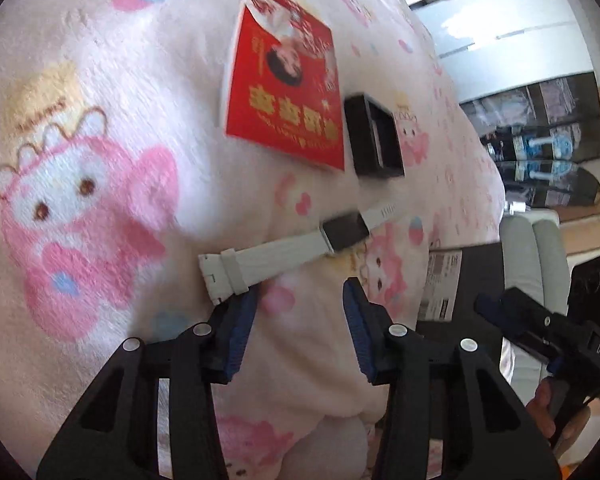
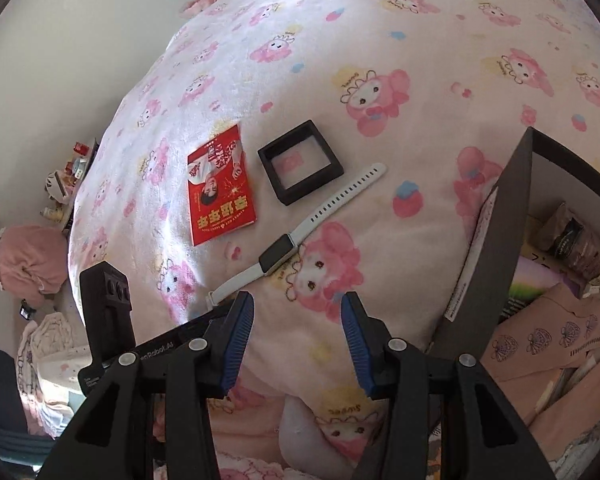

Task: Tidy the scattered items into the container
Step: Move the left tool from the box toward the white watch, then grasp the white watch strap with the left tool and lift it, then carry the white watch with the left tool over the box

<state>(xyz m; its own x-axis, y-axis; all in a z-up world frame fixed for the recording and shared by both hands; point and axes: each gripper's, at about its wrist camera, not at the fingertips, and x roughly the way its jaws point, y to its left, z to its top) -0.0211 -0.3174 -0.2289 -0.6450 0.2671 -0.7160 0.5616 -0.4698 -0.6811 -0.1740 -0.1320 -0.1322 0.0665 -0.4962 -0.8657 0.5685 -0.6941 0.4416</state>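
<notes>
A smartwatch (image 1: 342, 232) with a white strap lies flat on the pink cartoon blanket (image 1: 100, 120). My left gripper (image 1: 302, 290) hovers open just short of it, its left fingertip beside the strap's buckle end and nothing between its fingers. Beyond the watch lie a red booklet (image 1: 284, 80) and a black square frame box (image 1: 374, 136). In the right wrist view the watch (image 2: 276, 258), booklet (image 2: 220, 188) and frame box (image 2: 300, 162) sit ahead of my right gripper (image 2: 297, 300), which is open and empty. The dark container (image 2: 496, 240) stands at the right, open.
The container holds a pink pouch (image 2: 548, 332) and several packets. The blanket (image 2: 380, 40) ends at a wall on the left, with a pink cushion (image 2: 32, 260) and small clutter on the floor. A glass cabinet (image 1: 540, 120) stands beyond the bed.
</notes>
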